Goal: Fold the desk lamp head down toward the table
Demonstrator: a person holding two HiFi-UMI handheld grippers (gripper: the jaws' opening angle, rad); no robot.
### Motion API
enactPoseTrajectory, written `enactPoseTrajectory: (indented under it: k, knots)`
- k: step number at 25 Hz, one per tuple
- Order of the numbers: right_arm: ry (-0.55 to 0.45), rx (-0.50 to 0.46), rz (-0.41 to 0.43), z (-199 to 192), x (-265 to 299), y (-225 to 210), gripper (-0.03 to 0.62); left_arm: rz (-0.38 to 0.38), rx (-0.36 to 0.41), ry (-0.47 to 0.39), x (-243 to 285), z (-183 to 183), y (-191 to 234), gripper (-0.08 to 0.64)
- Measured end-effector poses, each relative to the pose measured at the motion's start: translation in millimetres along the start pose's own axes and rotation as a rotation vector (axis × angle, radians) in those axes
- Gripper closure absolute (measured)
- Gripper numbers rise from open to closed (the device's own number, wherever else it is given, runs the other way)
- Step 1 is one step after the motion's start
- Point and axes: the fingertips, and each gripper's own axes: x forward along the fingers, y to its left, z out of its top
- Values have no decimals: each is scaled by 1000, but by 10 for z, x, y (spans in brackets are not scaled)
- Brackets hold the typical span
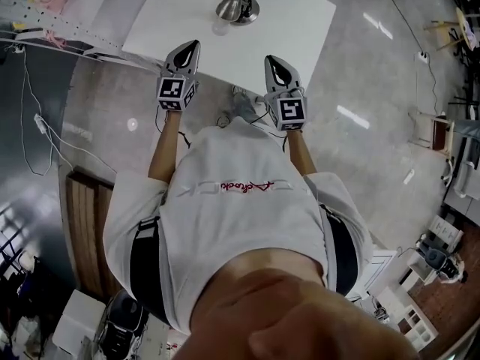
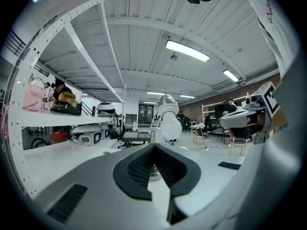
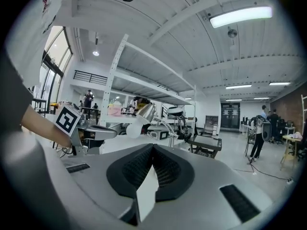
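Head view: the lamp [image 1: 236, 4] is seen on the far part of the white table [image 1: 300, 43], well apart from both grippers, which are held over the near edge. The jaws of the left gripper [image 1: 193, 45] and of the right gripper [image 1: 270, 60] are pressed together with nothing between them, as is confirmed in each gripper view. The head [image 2: 166, 104] is raised on its arm, and a bare bulb [image 2: 171, 127] is exposed below it.

Several failures can be expected from here. If the head is pushed down with shut jaws, the smooth metal shade may be slipped off, and the bulb could be struck instead. If the base [image 1: 251, 10] is not steadied by the other gripper, the whole lamp may be slid across the table or tipped over rather than folded at its joint. If too much force is applied, the head might be driven onto the table and the bulb cracked.
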Motion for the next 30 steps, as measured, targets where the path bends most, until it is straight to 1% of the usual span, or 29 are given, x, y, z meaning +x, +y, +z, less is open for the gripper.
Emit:
enactPoseTrajectory:
  k: [3,6,9,12,15,20,25,30]
  knots:
    - [-16,-3,14,38,261,-167,571,13,-16,-27,335,130,175,535]
    - [-24,-2,34,114,478,-273,571,18,9,-10,636,139,378,535]
    - [-26,-5,50,160,602,-385,571,-5,50,7,890,152,472,535]
    - [-25,-32,53,129,632,-461,571,-31,65,30,1025,79,488,535]
    - [-17,-18,62,60,700,-413,571,-66,85,48,1085,-18,507,535]
    - [24,7,75,-95,764,-252,571,-113,62,83,1156,-261,488,535]
    - [92,56,76,-227,795,-282,571,-159,48,125,1327,-424,374,535]
    - [90,59,95,-234,1014,-310,571,-181,35,132,1487,-437,378,535]
